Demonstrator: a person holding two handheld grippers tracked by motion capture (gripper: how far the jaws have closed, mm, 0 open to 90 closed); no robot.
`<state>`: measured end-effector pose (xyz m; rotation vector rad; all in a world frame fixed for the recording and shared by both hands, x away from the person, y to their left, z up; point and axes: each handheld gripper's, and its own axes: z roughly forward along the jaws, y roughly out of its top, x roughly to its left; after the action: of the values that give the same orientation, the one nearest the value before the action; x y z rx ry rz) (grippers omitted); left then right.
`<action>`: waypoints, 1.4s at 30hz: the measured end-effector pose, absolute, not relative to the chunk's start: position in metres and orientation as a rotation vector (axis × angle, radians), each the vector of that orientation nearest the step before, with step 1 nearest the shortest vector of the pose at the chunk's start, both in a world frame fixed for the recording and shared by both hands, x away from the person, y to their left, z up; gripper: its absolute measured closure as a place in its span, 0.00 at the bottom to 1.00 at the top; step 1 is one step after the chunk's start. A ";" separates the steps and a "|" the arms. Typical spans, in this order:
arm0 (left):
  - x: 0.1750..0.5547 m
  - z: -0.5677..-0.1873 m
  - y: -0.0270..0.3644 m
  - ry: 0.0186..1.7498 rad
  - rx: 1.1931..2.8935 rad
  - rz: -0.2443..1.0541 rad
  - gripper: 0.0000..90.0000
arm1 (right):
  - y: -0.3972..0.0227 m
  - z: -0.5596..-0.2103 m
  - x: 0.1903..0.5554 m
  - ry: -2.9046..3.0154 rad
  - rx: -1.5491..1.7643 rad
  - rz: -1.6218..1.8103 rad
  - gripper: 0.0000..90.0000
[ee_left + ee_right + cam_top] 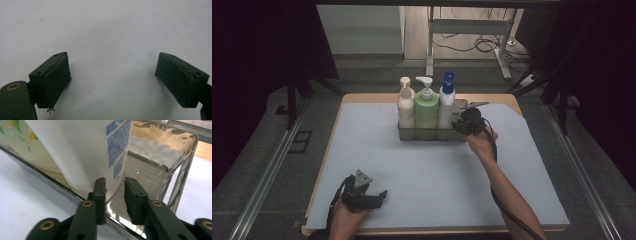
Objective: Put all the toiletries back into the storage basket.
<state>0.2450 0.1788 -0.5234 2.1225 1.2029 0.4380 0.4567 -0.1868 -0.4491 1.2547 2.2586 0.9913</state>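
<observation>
A shallow metal tray (432,135) stands at the back of the pale blue mat (427,175). In it, side by side and upright, are a cream pump bottle (405,107), a green pump bottle (426,111) and a white bottle with a blue pump (445,105). My right gripper (464,124) is at the tray's right end, over its front rim. Its jaws (115,181) stand a narrow gap apart beside the foot of the white bottle (82,152), pressing on nothing. My left gripper (377,196) rests near the mat's front left, open (112,80) over bare mat.
The right end of the tray (185,167) has free floor beside the white bottle. A desk frame (472,30) and cables (484,45) lie on the floor behind the table. Metal rails (267,175) run along both sides, and dark curtains hang at left and right.
</observation>
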 end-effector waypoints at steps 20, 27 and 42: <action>0.245 -0.524 0.179 1.203 2.122 0.439 0.14 | -0.198 -0.430 0.440 2.272 1.172 1.026 0.53; 0.245 -0.524 0.179 1.202 2.121 0.439 0.14 | -0.202 -0.427 0.435 2.276 1.166 1.062 0.45; 0.245 -0.524 0.179 1.202 2.121 0.439 0.14 | -0.213 -0.419 0.417 2.298 1.080 1.110 0.19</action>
<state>0.2449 0.1789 -0.5236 2.1212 1.2019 0.4393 0.4171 -0.2125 -0.4188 1.0797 2.2979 1.1105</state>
